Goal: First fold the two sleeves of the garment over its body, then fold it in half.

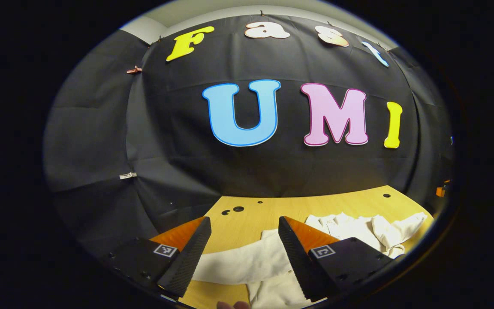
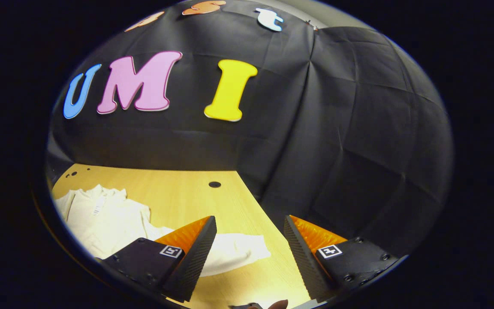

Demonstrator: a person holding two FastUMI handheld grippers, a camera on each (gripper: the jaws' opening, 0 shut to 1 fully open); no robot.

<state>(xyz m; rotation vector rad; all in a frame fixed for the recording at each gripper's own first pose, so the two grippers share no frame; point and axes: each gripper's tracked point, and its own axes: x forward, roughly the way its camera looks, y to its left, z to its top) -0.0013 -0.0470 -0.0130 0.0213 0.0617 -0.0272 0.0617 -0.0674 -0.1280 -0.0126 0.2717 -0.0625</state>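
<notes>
- Up front in the left gripper view, the left gripper (image 1: pixel 243 253) hangs with its jaws spread wide, nothing between them; one sleeve (image 1: pixel 240 262) of the white garment (image 1: pixel 358 229) lies flat on the wooden table (image 1: pixel 247 216) at 6 o'clock, the bunched body at 4 o'clock.
- Over in the right gripper view, the right gripper (image 2: pixel 250 253) is likewise agape and empty above the table (image 2: pixel 178 193); the garment (image 2: pixel 101 219) sits at 8 o'clock, its other sleeve (image 2: pixel 236 253) reaching toward 6 o'clock.
</notes>
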